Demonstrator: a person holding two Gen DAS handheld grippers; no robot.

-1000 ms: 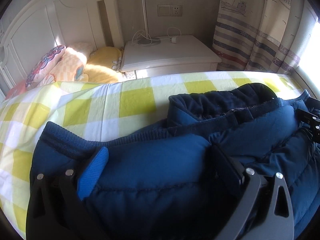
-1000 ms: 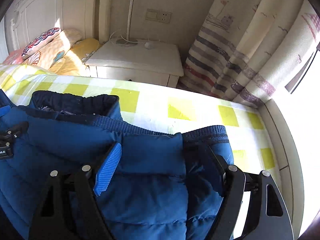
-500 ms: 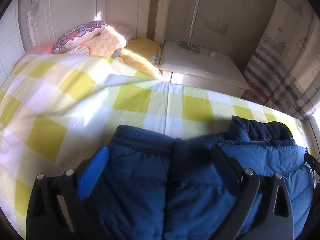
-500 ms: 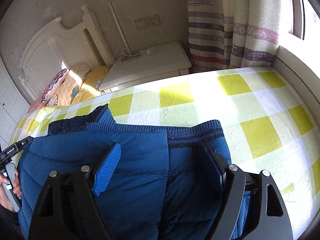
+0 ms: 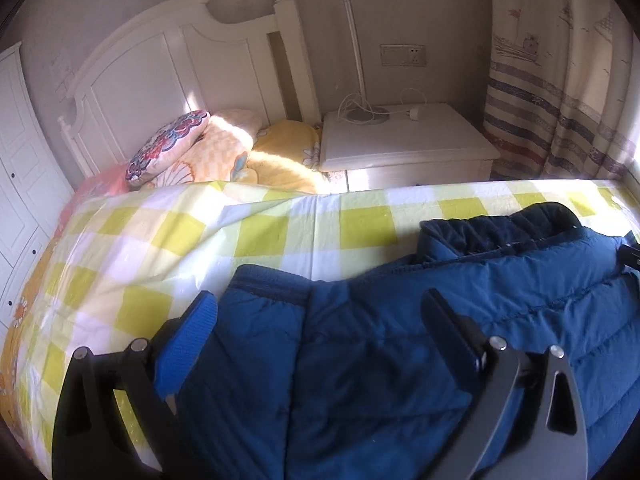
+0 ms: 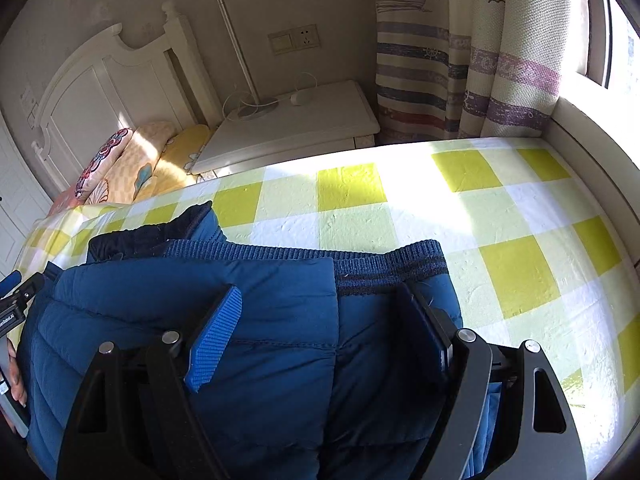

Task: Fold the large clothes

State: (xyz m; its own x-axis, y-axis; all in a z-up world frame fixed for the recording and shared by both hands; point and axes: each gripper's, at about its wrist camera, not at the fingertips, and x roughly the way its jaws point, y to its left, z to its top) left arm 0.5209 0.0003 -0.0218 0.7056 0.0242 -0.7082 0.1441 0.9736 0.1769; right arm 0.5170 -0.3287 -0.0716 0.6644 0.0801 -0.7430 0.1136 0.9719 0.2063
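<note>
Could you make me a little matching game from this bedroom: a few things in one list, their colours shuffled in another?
Things:
1. padded jacket
2. bedsheet
3. bedside table
4. curtain

Colours:
A. plain white
B. yellow and white checks
C. dark blue
D. cream with purple and red stripes

Pairs: 1-C, 2-B, 3-A, 4-D

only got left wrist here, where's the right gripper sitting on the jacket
Observer: The right gripper straddles the jacket just behind its ribbed hem; whether the pads pinch, I cannot tell.
Operator: any bed free beyond that hem
Observer: Yes, bare checked sheet runs from the hem to the side rail under the window.
Operator: who's on my side
Observer: A hand holds the left gripper close against the jacket's side.
</note>
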